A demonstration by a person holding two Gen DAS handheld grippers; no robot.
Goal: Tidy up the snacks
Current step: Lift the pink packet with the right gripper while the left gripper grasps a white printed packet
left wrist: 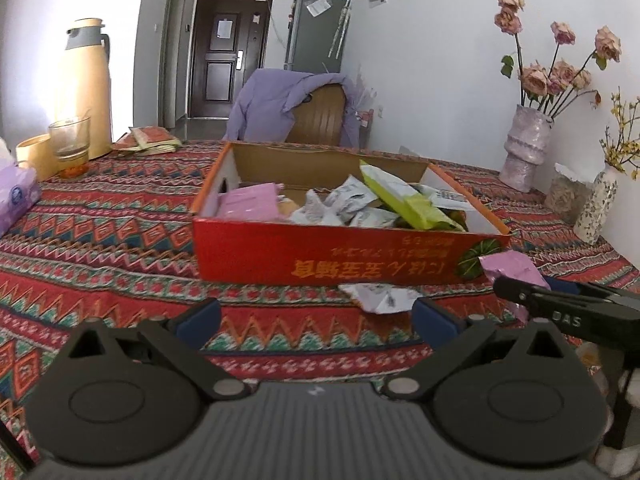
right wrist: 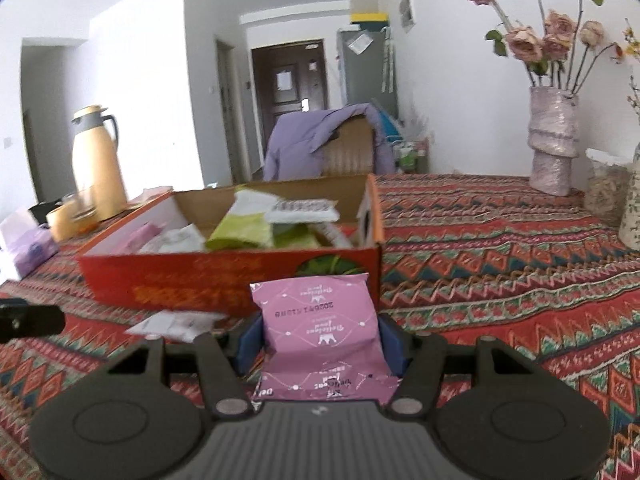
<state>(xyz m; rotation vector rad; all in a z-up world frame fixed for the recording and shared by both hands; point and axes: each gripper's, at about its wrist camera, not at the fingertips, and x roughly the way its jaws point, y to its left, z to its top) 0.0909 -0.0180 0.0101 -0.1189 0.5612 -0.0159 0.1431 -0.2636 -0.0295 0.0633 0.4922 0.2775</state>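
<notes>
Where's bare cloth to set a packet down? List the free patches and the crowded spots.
Free: the tablecloth between the red box and the thermos; also the stretch between the box and the pink vase. Crowded: the box's right half, and the strip before it, where a white packet lies.

On the black arm of the right hand-held gripper [left wrist: 516,294] I read "DAS". The pink snack packet [right wrist: 320,322] carries upside-down print; I make out "Delicious food" and a date line I cannot read surely. The red box [left wrist: 340,254] bears inverted yellow Chinese characters, unreadable to me.
</notes>
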